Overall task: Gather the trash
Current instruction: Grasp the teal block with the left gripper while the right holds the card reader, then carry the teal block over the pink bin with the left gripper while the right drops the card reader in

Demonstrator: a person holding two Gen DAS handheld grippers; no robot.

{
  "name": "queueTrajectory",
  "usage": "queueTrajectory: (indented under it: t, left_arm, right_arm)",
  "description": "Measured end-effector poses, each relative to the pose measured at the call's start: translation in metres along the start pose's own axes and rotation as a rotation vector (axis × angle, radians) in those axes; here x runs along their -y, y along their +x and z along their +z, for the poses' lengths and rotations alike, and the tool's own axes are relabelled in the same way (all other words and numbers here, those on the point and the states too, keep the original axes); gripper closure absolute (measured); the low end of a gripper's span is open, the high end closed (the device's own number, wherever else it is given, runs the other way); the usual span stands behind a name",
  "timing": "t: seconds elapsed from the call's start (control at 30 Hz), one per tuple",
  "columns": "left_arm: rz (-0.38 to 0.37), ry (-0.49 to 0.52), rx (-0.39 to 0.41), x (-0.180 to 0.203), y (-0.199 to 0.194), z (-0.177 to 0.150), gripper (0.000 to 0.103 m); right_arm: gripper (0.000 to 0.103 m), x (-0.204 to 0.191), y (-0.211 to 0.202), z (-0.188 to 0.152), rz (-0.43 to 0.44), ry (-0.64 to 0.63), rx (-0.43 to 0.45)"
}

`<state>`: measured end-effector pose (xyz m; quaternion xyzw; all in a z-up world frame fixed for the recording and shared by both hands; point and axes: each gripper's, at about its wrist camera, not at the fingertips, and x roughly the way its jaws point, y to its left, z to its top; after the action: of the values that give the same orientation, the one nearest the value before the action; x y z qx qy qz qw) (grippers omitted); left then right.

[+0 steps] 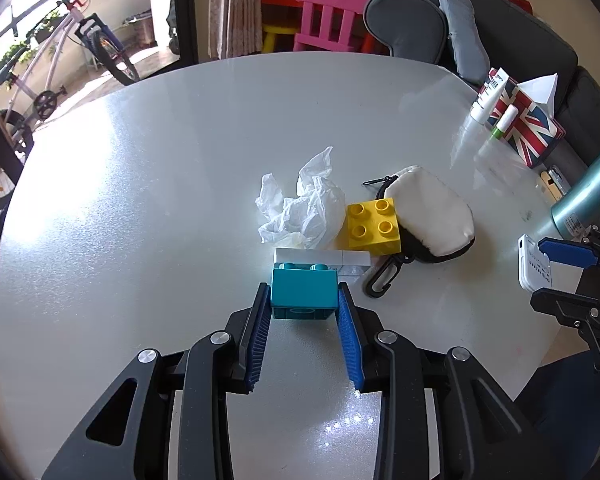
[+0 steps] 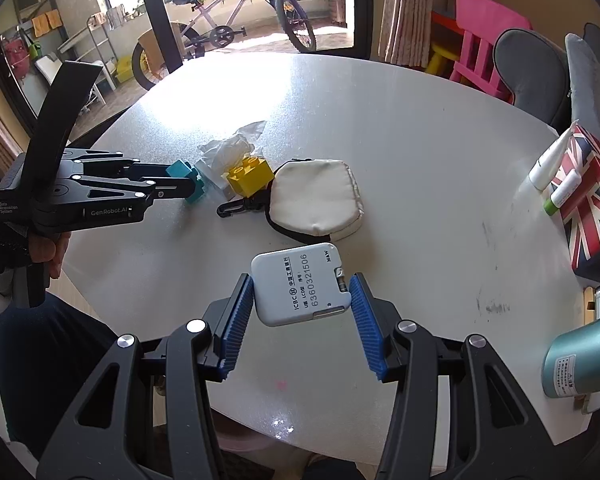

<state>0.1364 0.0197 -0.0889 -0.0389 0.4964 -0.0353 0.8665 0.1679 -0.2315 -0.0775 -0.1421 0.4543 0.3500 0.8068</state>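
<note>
1. The left gripper (image 1: 304,294) pinches a teal toy brick (image 1: 303,292) between its 2 blue ribbed pads, at the near middle of the round white table (image 1: 180,160).
2. At 12 o'clock from that brick, touching it, lies a flat white block (image 1: 320,258); beyond that sits the crumpled white tissue (image 1: 304,208), the trash, lying loose on the table with nothing gripping it.
3. At 3 o'clock of the tissue, just beside it, stands a yellow toy brick (image 1: 374,224) with 4 studs; against its right side rests a white zip pouch (image 1: 428,216) with a black clip (image 1: 382,278).
4. The right gripper (image 2: 302,292) clamps a pale grey ICBC card device (image 2: 300,286) between its pads.
5. In the right wrist view, a hand (image 2: 46,250) holds the left gripper's handle at 9 o'clock.
6. At 3 o'clock on the table edge stand a Union Jack tissue box (image 2: 588,208), 2 white tubes (image 2: 550,158) and a teal flask (image 2: 584,356).
</note>
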Motion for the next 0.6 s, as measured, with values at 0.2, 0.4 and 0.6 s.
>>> queueTrajectory:
  t: [0.2, 0.4, 0.6]
  left_arm:
    - [-0.008, 0.013, 0.027, 0.003, -0.019, -0.006, 0.07]
    - [-0.005, 0.02, 0.062, 0.009, -0.045, -0.015, 0.07]
    - [-0.006, 0.028, 0.087, 0.015, -0.071, -0.03, 0.07]
  right_arm:
    - [0.053, -0.002, -0.006, 0.002, 0.001, 0.006, 0.015]
    - [0.053, -0.011, -0.016, -0.001, -0.011, -0.014, 0.03]
    - [0.053, -0.02, -0.03, -0.008, -0.005, -0.024, 0.047]
